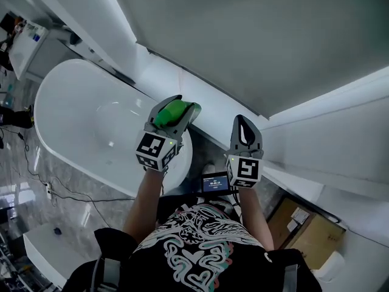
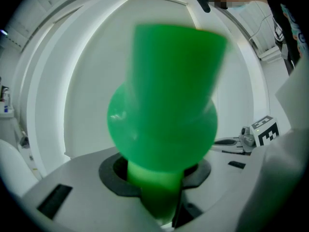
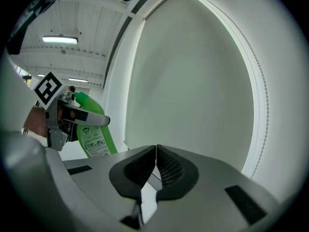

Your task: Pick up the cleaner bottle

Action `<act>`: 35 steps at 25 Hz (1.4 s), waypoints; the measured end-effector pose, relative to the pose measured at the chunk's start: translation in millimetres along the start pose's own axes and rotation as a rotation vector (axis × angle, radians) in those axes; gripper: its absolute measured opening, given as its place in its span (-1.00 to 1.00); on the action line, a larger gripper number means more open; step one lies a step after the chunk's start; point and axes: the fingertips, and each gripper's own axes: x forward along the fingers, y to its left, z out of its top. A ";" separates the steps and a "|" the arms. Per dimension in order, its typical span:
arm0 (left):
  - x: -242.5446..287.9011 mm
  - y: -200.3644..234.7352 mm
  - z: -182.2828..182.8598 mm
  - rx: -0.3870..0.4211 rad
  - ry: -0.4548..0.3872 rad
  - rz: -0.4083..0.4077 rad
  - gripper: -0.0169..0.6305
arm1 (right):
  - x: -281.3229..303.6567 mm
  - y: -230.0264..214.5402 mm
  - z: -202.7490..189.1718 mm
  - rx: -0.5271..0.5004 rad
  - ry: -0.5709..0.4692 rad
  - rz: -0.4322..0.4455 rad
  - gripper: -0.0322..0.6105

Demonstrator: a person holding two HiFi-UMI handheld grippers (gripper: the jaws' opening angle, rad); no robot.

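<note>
The green cleaner bottle (image 1: 171,112) is held in the air by my left gripper (image 1: 174,115), whose jaws are shut on its neck. In the left gripper view the bottle (image 2: 164,115) fills the middle, its cap end toward the camera and its neck pinched between the dark pads. The right gripper view shows the same bottle (image 3: 95,128) with its printed label, gripped at the left. My right gripper (image 1: 245,131) hangs beside it to the right, jaws shut with nothing between them; its pads (image 3: 168,170) meet in the right gripper view.
A white oval bathtub (image 1: 67,114) lies below at the left, on a grey marble floor (image 1: 42,190) with cables. A white wall panel (image 1: 255,35) rises ahead. A small screen (image 1: 216,183) sits at the person's chest. Cardboard boxes (image 1: 310,233) stand at the lower right.
</note>
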 end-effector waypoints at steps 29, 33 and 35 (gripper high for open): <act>-21.7 -1.0 19.7 0.020 -0.029 0.032 -0.42 | -10.3 -1.9 26.9 -0.013 -0.024 -0.028 -0.82; -22.8 1.0 18.3 0.010 -0.028 0.041 -0.42 | -10.4 -2.7 25.8 -0.015 -0.026 -0.026 -0.82; -24.5 3.5 19.7 0.008 -0.028 0.045 -0.42 | -9.9 -0.9 27.6 -0.017 -0.027 -0.023 -0.82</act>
